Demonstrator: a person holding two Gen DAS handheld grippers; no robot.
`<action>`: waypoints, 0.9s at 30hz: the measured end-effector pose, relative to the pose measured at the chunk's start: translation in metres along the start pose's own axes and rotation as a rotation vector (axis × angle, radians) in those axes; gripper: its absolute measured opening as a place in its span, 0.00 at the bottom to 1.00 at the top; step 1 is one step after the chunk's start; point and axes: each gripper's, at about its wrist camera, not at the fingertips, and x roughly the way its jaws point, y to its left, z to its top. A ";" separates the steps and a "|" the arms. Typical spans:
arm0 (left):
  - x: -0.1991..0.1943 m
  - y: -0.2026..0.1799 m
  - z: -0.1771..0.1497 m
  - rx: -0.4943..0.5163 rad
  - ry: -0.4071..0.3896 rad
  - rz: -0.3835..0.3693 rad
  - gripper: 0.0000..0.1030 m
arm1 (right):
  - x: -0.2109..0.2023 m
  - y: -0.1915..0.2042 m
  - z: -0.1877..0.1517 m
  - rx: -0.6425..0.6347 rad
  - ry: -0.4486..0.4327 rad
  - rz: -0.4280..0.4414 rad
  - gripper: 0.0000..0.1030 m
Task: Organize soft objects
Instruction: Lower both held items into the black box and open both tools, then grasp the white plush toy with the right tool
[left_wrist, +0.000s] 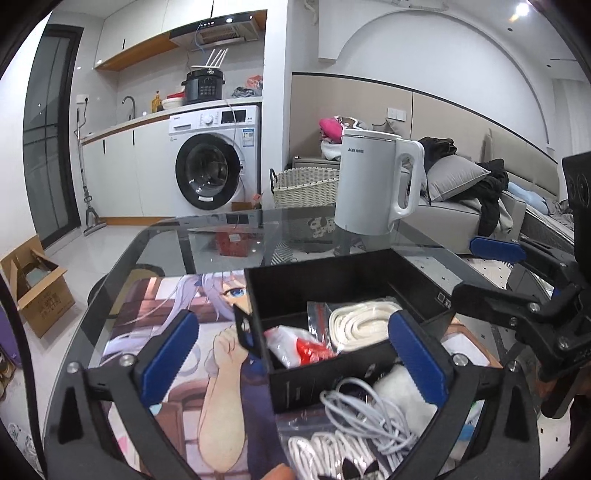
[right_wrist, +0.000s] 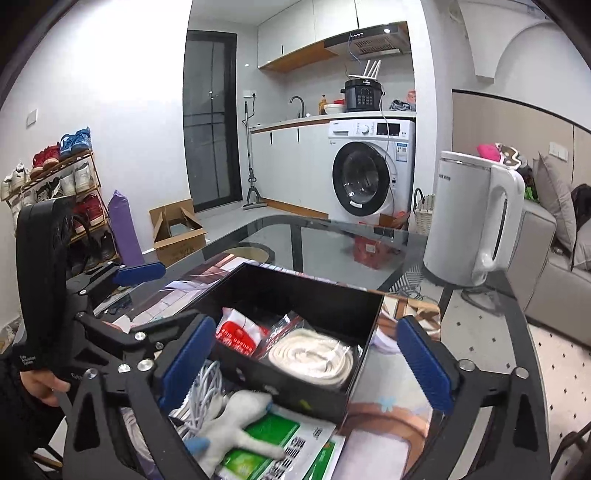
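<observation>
Fingers (left_wrist: 170, 354) of both grippers spread wide, holding nothing.

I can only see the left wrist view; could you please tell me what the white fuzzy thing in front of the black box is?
Observer: It is a small white plush toy with a blue tip, lying outside the black box, just in front of its near wall.
Operator: Thank you. What is it lying on?
Observer: On a green-and-white printed packet, which your view hides.
Operator: Is the right gripper holding anything?
Observer: No. The right gripper is wide open, with nothing clamped between its blue pads.
</observation>
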 end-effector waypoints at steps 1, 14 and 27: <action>-0.002 0.001 -0.002 -0.004 0.004 -0.001 1.00 | -0.001 0.001 -0.001 -0.002 0.008 -0.001 0.99; -0.034 0.002 -0.018 -0.011 0.034 -0.022 1.00 | -0.020 0.005 -0.019 0.025 0.103 -0.013 1.00; -0.038 0.003 -0.027 0.022 0.083 -0.008 1.00 | -0.021 -0.002 -0.037 0.057 0.176 -0.007 1.00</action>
